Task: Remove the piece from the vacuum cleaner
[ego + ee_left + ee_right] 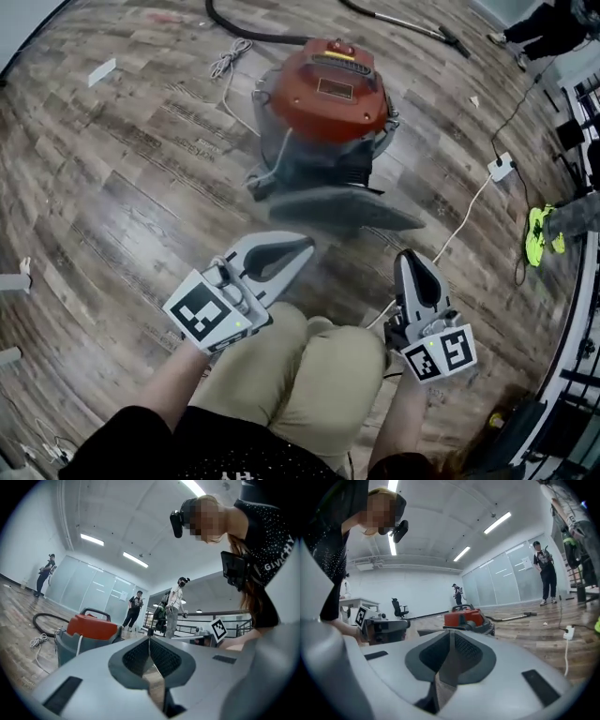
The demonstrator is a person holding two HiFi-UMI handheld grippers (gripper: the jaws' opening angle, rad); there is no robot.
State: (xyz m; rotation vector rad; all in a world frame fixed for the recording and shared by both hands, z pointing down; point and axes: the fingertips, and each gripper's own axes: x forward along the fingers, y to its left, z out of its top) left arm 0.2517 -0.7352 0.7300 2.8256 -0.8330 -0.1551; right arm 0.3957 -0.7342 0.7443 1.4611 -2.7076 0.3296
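Left tool (300,246), lower left of centre: jaws closed together, nothing between them. Red-topped vacuum cleaner (328,98), upper centre, stands on the wood floor (112,187), apart from both tools, with a dark flat piece (347,208) at its near side. Right tool (412,258), lower right: jaws likewise closed and empty.

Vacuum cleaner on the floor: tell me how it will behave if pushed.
The vacuum cleaner looks squat and wide, so probably hard to tip. Its black hose trails behind and would likely drag floppily.
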